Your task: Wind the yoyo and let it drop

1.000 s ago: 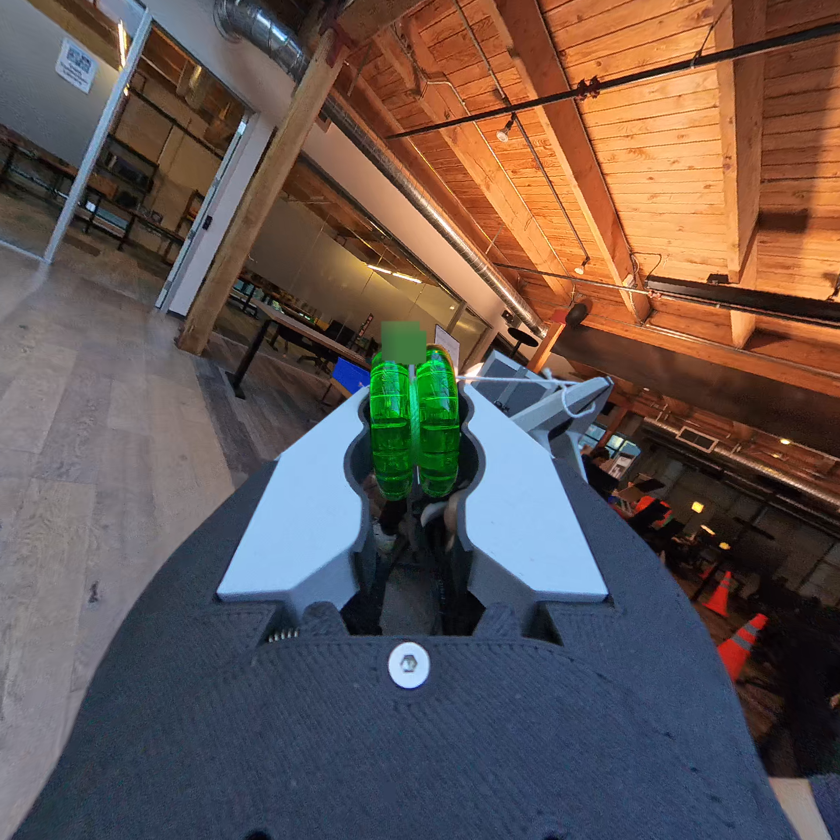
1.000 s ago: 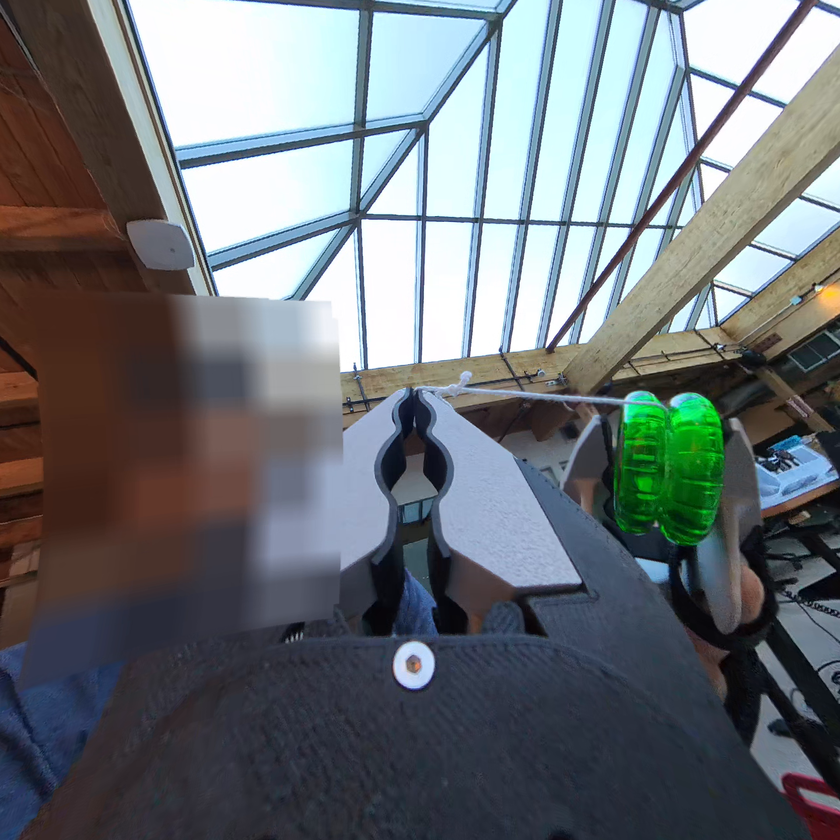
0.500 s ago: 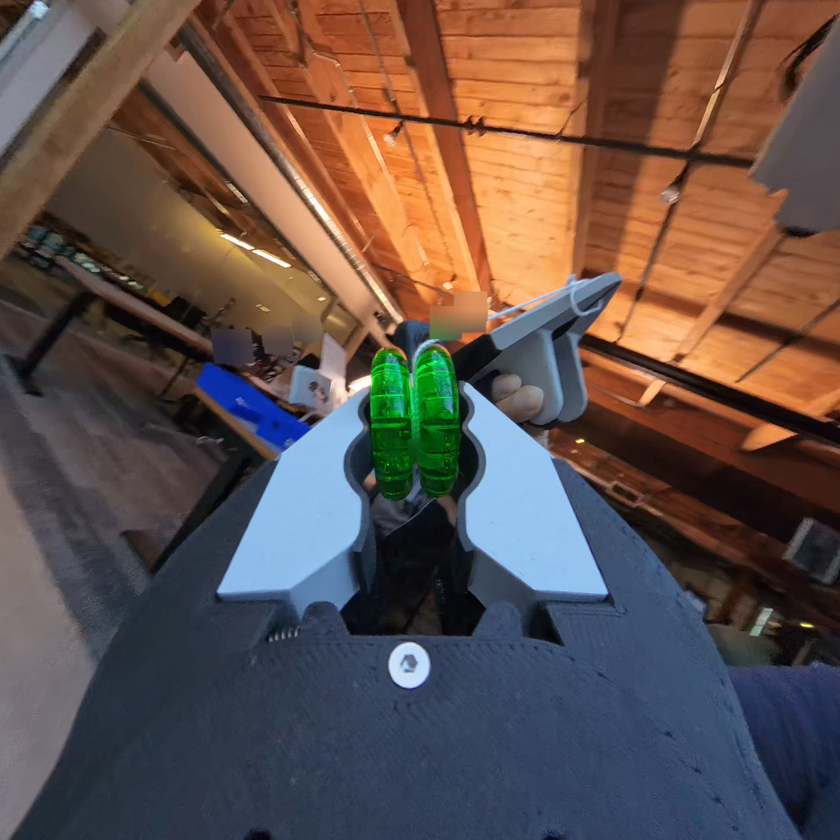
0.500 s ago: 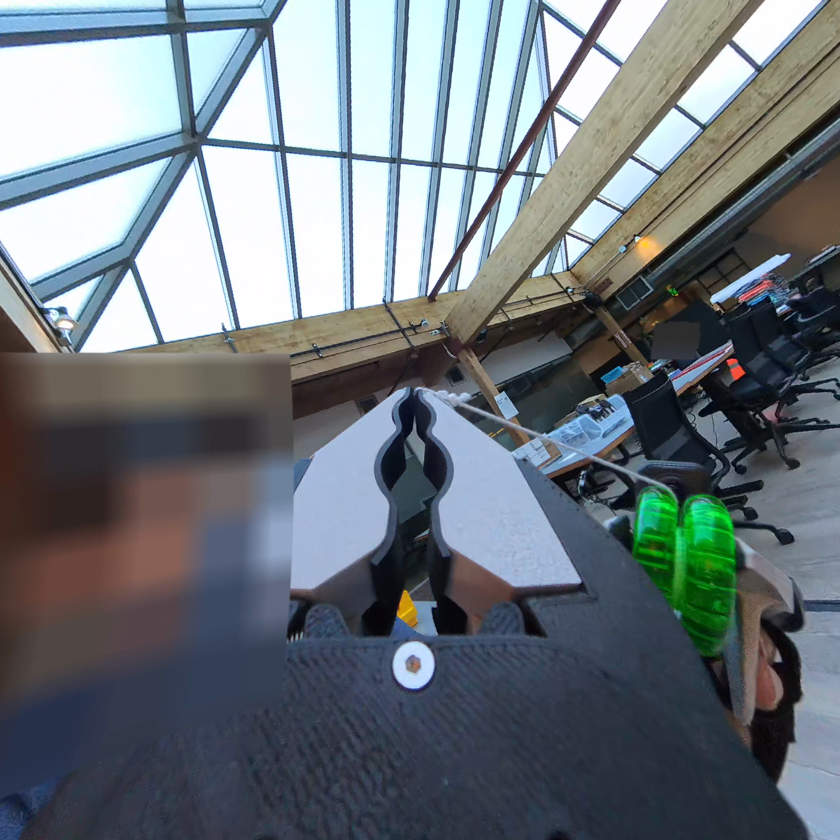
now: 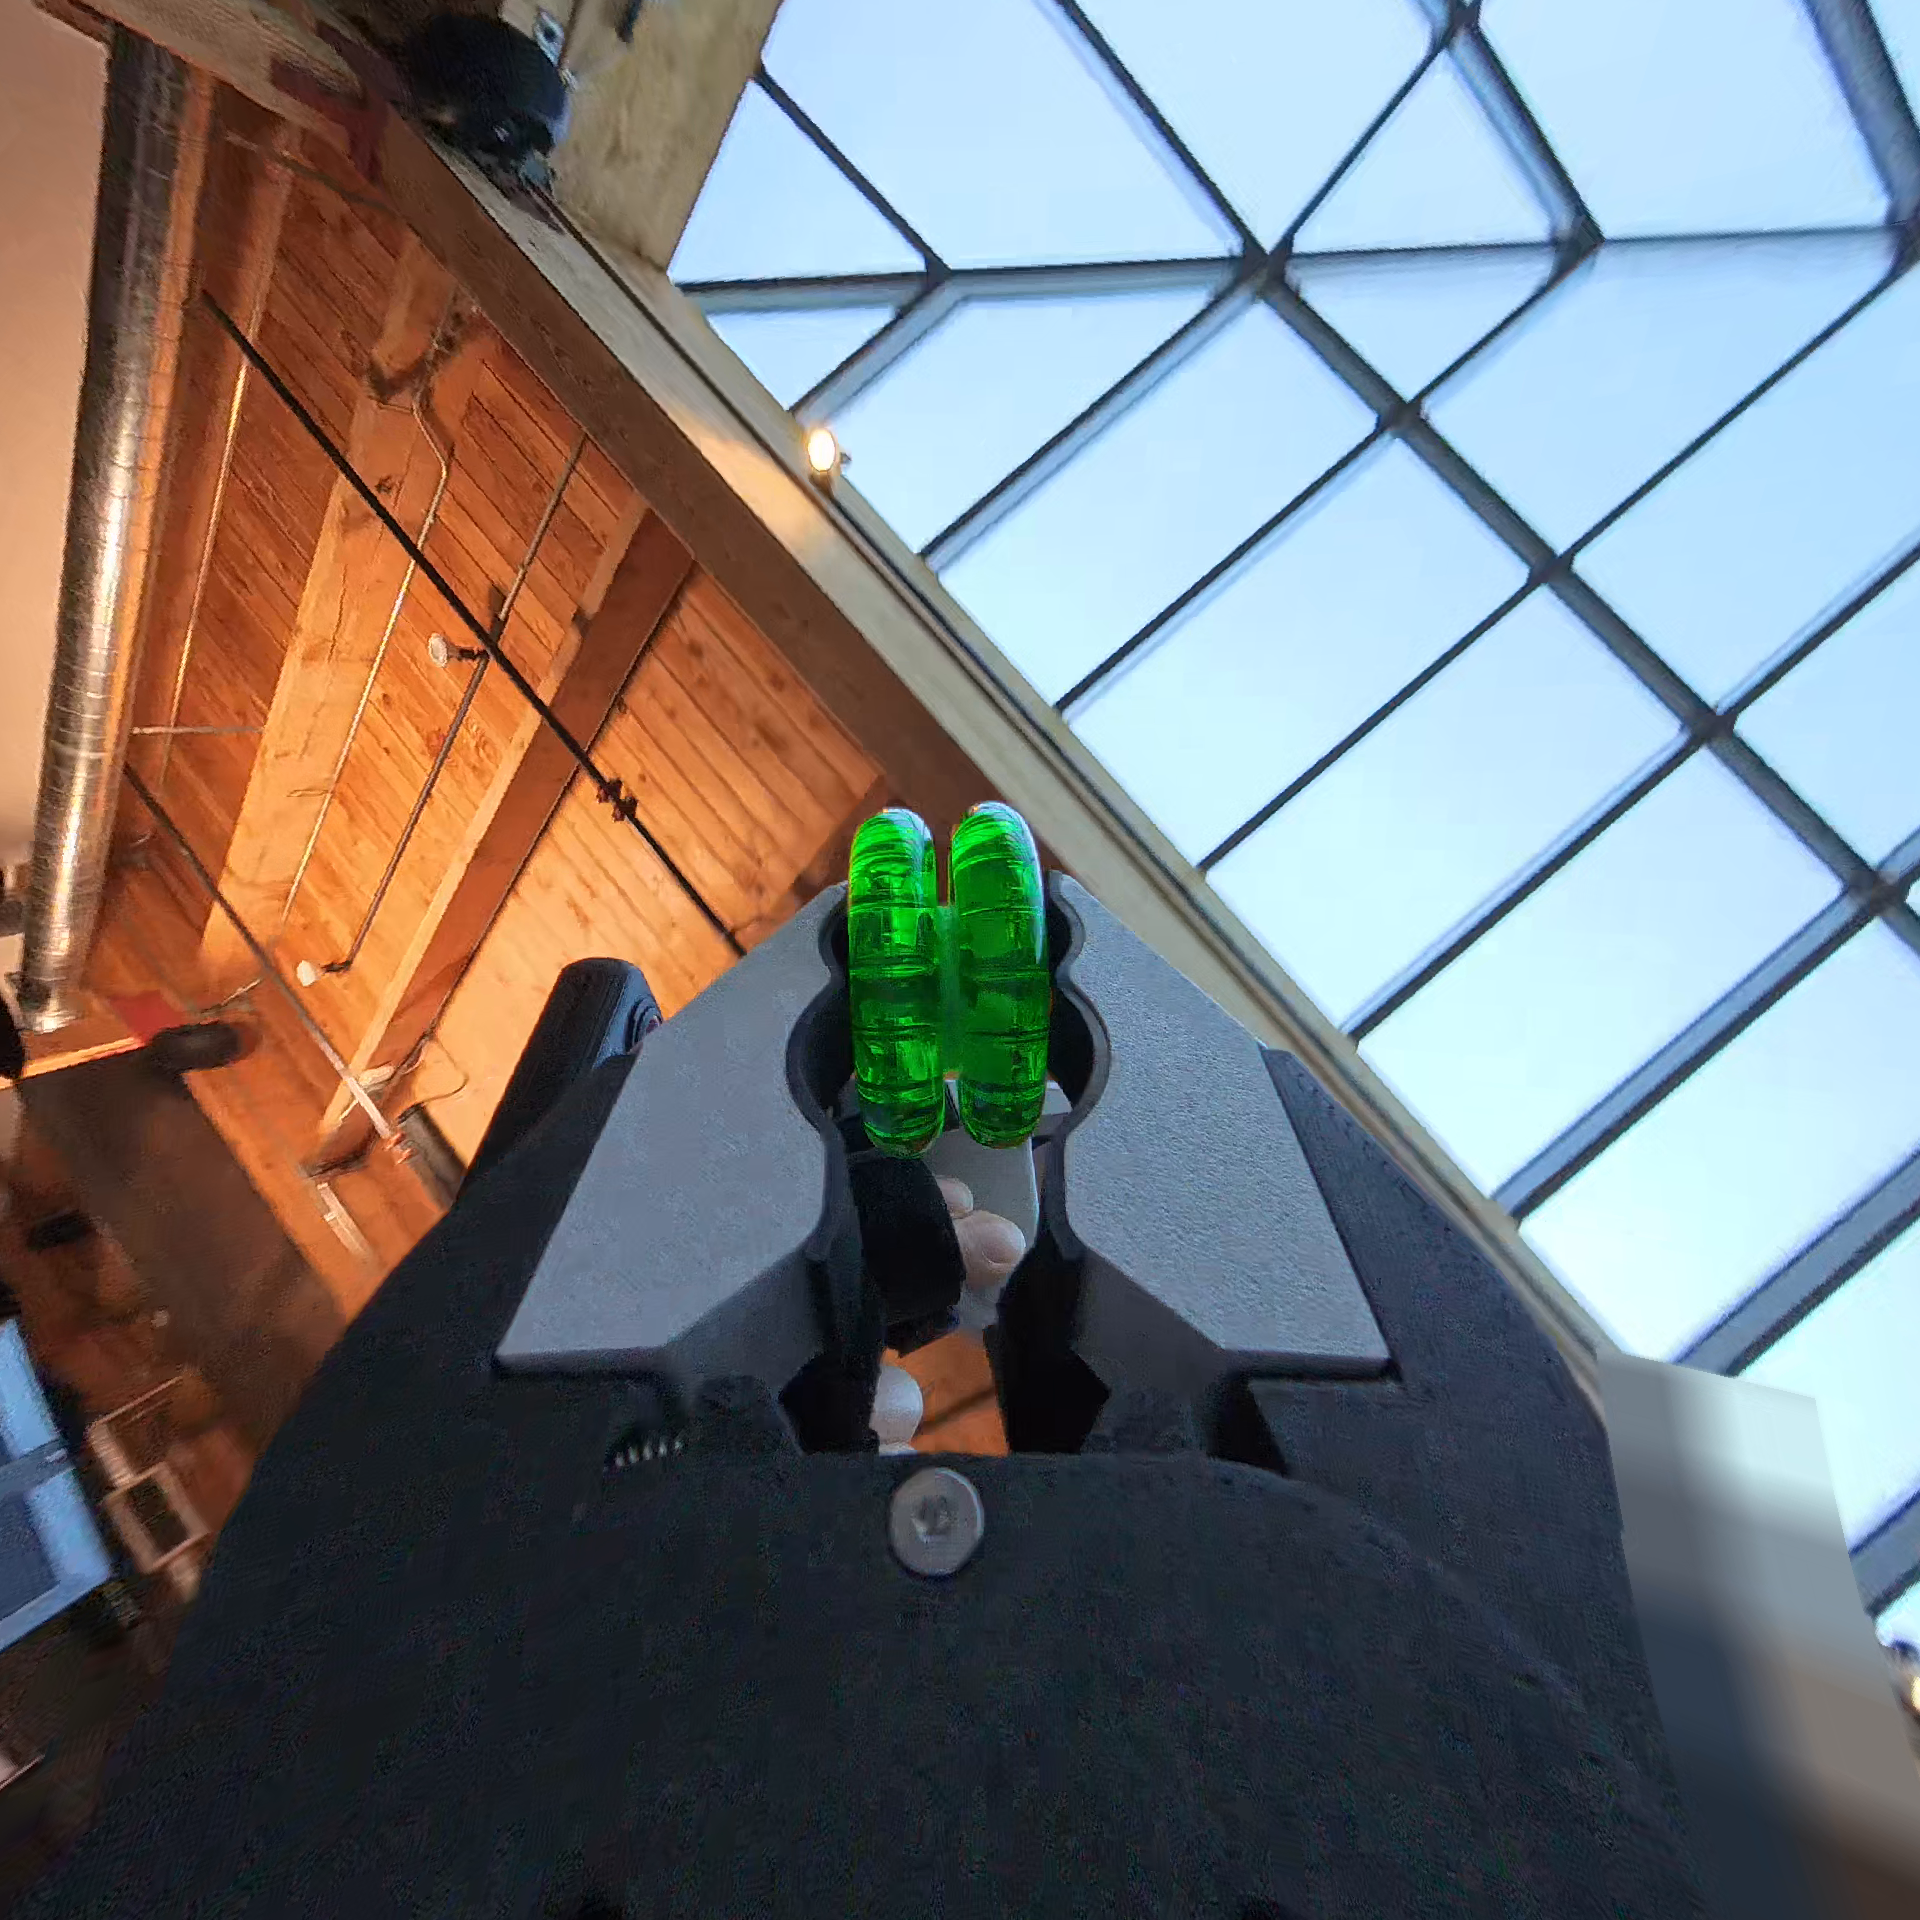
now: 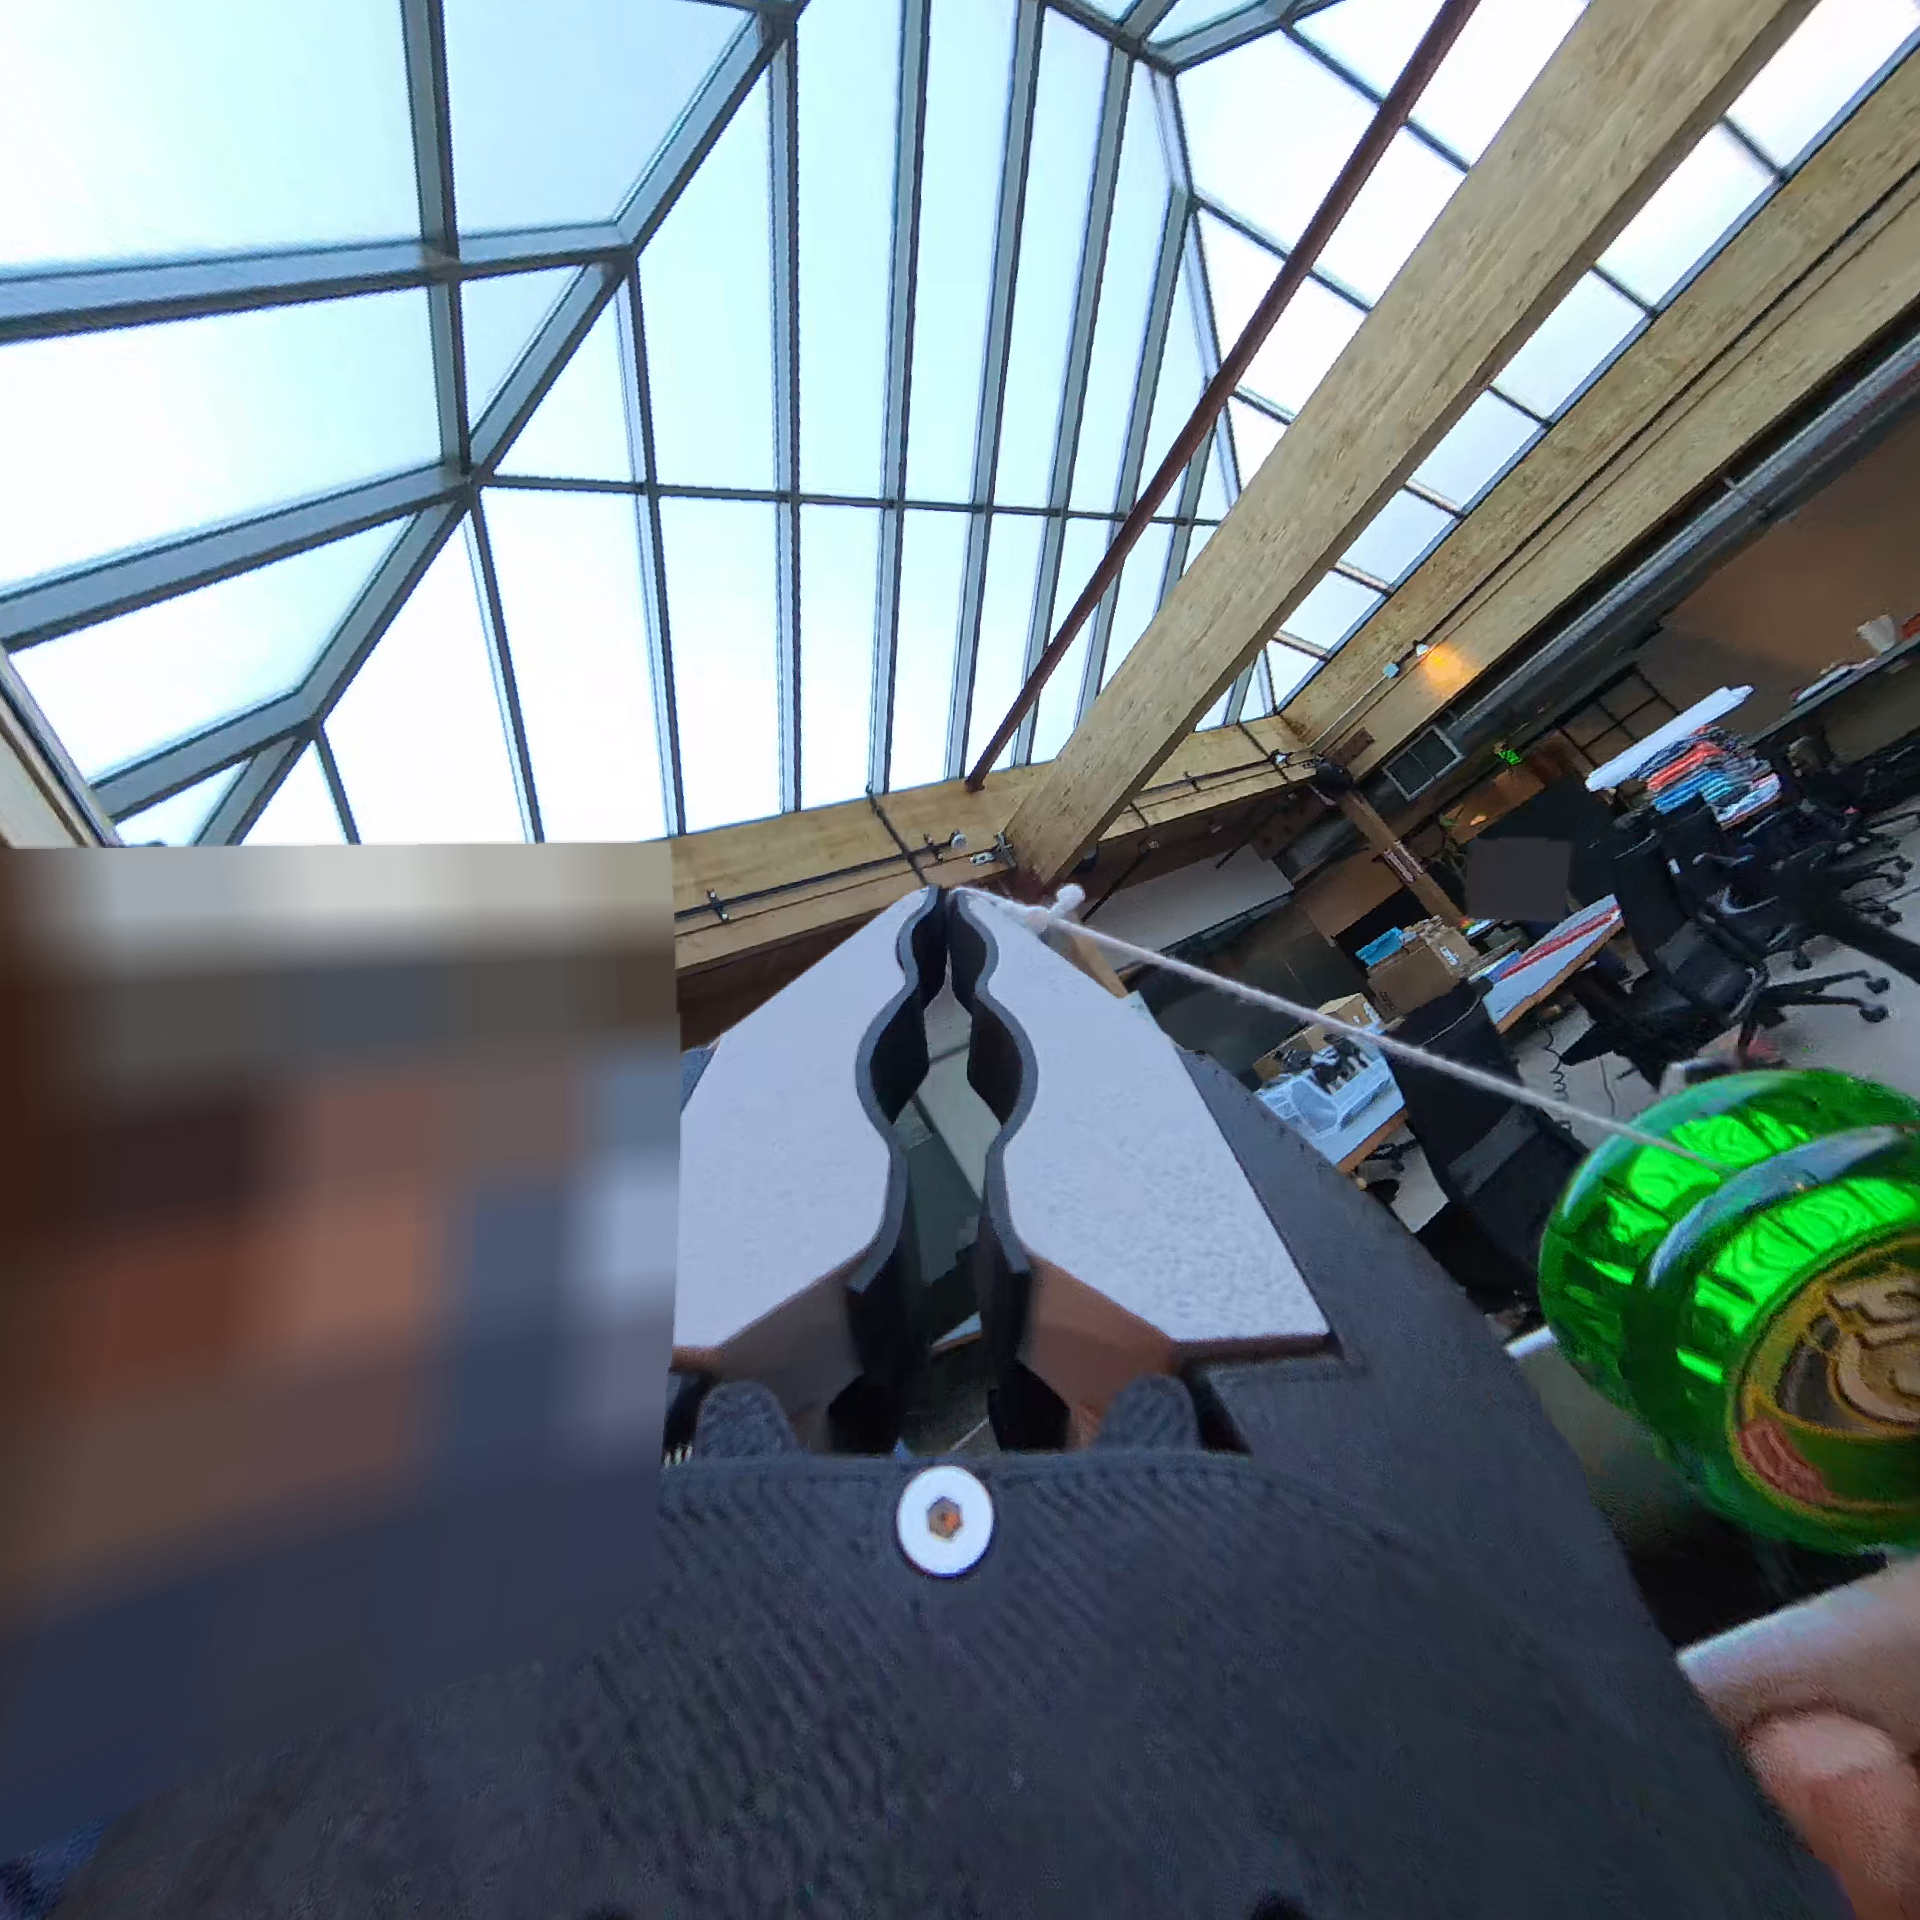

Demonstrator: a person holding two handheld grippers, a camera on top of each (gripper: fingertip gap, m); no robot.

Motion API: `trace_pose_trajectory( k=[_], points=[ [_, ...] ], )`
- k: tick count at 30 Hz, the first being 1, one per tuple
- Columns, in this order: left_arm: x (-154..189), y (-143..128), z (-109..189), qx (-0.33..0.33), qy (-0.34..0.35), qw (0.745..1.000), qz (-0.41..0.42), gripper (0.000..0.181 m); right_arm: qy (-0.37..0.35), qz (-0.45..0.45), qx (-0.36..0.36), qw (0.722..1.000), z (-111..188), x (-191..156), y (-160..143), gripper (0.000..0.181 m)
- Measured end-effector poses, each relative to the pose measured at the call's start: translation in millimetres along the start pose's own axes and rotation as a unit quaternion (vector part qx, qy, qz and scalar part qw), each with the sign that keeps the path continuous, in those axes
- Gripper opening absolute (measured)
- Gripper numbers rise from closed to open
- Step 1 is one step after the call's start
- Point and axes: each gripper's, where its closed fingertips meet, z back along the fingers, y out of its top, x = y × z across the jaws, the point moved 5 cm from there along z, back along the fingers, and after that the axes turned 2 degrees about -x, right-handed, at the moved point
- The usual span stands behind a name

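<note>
Two claws: left (image 5: 948, 914) grips one yoyo (image 5: 945, 982).

The yoyo (image 5: 948, 982) is sitting between the left gripper (image 5: 948, 935) fingers; its string (image 6: 1299, 1023) is running to the right gripper (image 6: 948, 896) tips.

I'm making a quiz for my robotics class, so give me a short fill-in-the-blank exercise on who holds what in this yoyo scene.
1. The left tongs are shut on the ____ yoyo.
2. The right tongs pinch the white ____ at their tips.
3. The string runs from the right tongs to the ____.
4. Overhead, behind the right tongs, is a glass ____.

Missing words: green; string; yoyo; skylight
</note>
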Motion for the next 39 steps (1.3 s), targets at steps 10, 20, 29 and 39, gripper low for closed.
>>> trace_pose_trajectory(
  k=[10,20,29,39],
  points=[
    [38,-60,-248,0.063,-0.03,0.996,0.057,0.032,-0.138,0.08,-0.098,0.982,-150,-121,196,0.0],
    [60,-79,-320,-0.127,0.023,0.991,-0.024,0.068,-0.245,0.129,-0.094,0.956,-212,-148,264,0.0],
    [139,92,191,-0.098,0.483,0.865,-0.096,0.049,-0.254,0.073,-0.012,0.964,-171,-68,242,0.0],
    [350,74,418,0.109,0.639,0.727,-0.227,0.027,-0.251,0.055,-0.005,0.966,-169,-10,252,0.0]
  ],
)
